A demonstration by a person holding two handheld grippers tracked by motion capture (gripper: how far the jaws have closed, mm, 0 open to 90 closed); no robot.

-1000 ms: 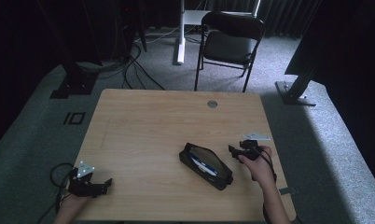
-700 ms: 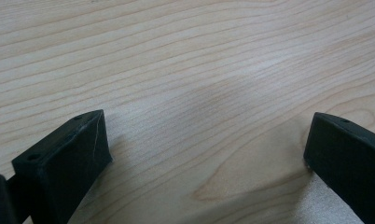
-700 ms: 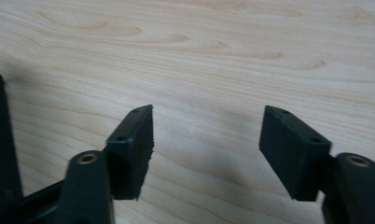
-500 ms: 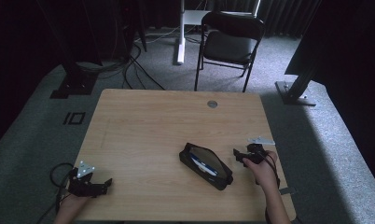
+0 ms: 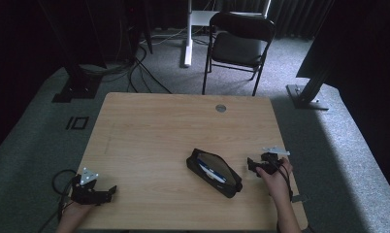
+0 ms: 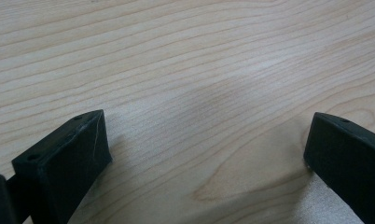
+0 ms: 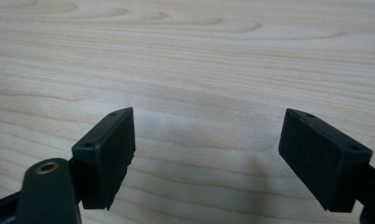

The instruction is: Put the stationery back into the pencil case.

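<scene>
Pouch lies open on the table, right of the middle and toward our edge, set slantwise, with something blue and white showing through its mouth; what it is we cannot tell. Our right gripper sits just beside the pouch's right end, apart from it, low over the wood. Its jaws have just been opening and now stand spread wide, with bare table grain between them in the right gripper view. Our left gripper rests at the near left corner, well apart from the pouch, jaws also spread over bare wood.

Several risks stand out, in our judgement. The pouch is soft and unanchored, so a one-sided nudge from the right jaws would slide or spin it rather than seat it between the pads. Its mouth gapes, so a lift by one end could tip the contents out. The right gripper is low, so a reach straight across may scrape the tabletop or catch the fabric edge. With the left gripper so far off, nothing steadies the pouch.
</scene>
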